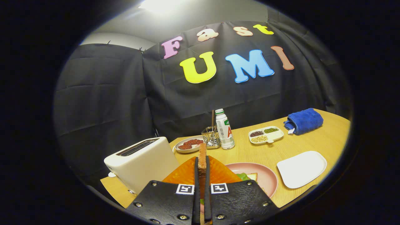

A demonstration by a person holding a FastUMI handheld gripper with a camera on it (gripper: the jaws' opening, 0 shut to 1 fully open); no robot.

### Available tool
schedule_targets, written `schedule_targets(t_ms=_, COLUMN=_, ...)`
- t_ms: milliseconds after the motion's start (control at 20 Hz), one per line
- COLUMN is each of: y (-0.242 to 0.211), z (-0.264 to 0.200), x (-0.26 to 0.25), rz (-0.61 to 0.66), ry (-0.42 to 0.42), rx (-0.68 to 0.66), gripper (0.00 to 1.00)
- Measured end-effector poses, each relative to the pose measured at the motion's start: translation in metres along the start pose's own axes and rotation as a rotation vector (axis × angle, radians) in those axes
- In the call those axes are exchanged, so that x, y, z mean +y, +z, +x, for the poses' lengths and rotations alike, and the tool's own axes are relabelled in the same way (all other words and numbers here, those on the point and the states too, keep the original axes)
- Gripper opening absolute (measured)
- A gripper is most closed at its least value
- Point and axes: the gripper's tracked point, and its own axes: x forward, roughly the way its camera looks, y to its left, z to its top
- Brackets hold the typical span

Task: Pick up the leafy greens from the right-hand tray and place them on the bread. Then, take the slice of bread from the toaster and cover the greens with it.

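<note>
Toaster [142, 162]: it stands at the left near corner of the desk [315, 142], just left of your jaws. Its top slot faces up and looks dark; you cannot tell from here what is in it.

Jaws: your gripper [202, 175] is nearly closed, both fingers pressed on a slice of bread [202, 154]. The slice stands on edge, long axis upright, its top poking above the fingertips.

Bread to target: the pink plate [267, 178] lies just ahead of the jaws and slightly to the right, below the held slice. On it, leafy greens [241, 176] rest on a second bread slice [252, 176], so the greens already lie where the task wants them. I judge that what remains is the cover: carry the held slice a little forward and right, turn it from upright to flat, then lower it over the greens.

Orange piece [187, 172]: a ribbed orange surface sits right behind the fingers and hides the plate's near left part; what it is you cannot tell.

Open room: bare desk lies between the pink plate and the white tray [301, 168] to its right. The tray is near, so keep your swing short.

Far side: a plate of red food [189, 144], a wire holder [211, 137], a bottle [224, 129], a divided dish of beans [266, 135] and a blue towel [303, 121] all lie well beyond your path.
</note>
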Motion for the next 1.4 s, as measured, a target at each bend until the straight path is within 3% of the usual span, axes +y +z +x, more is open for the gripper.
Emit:
schedule_targets(t_ms=800, y=-0.040, z=-0.006, x=-0.076, rz=-0.057, ry=-0.166, rx=0.105, gripper=0.05)
schedule_targets(t_ms=1400, y=-0.044, z=-0.005, x=-0.077, rz=-0.077, ry=-0.182, rx=0.126, gripper=0.08)
